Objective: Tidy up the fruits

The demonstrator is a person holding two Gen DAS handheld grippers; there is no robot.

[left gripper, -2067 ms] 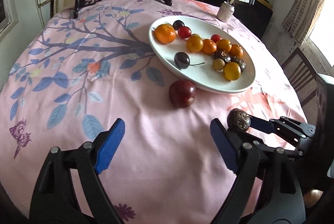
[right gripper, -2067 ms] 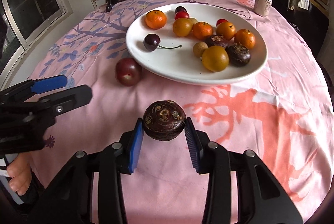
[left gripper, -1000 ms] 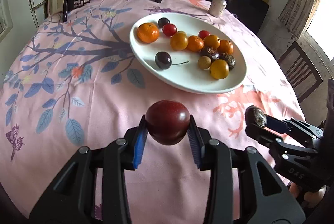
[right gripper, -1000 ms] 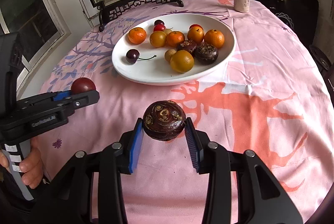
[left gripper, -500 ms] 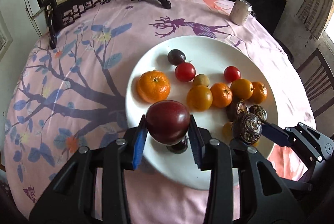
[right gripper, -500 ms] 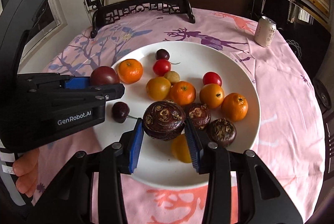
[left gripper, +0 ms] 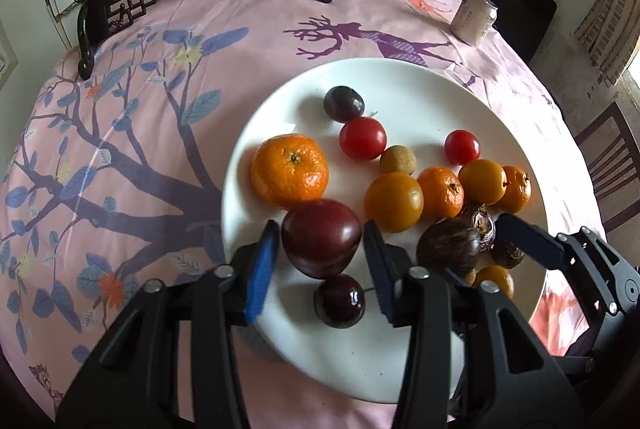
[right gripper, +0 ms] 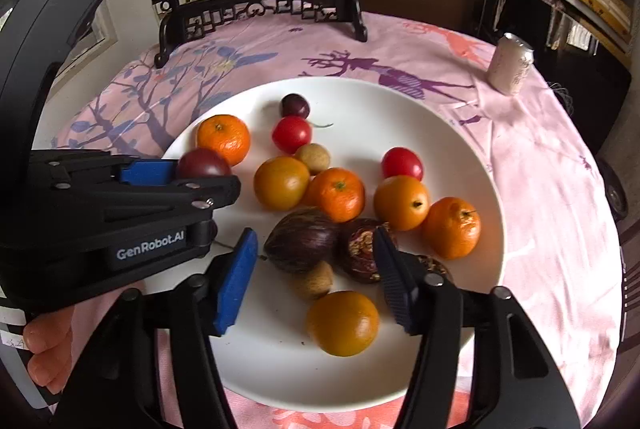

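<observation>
Both grippers' jaws are opening above the white plate [right gripper: 460, 117]. The left gripper [left gripper: 320, 261] frees a dark red plum [left gripper: 321, 237]; the right gripper [right gripper: 316, 277] frees a brown water chestnut [right gripper: 302, 245]. The plate's near rim stays bare.

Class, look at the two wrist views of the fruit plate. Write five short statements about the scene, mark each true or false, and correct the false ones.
1. The white plate holds several fruits. True.
2. The drink can stands on the plate. False: it stands on the pink tablecloth, beyond the plate.
3. A dark red plum sits between the left gripper pads. True; the jaws are opening.
4. The right gripper is over bare cloth. False: it is over the plate, opening around a dark brown fruit.
5. Every fruit is orange. False: a red tomato is there.
</observation>
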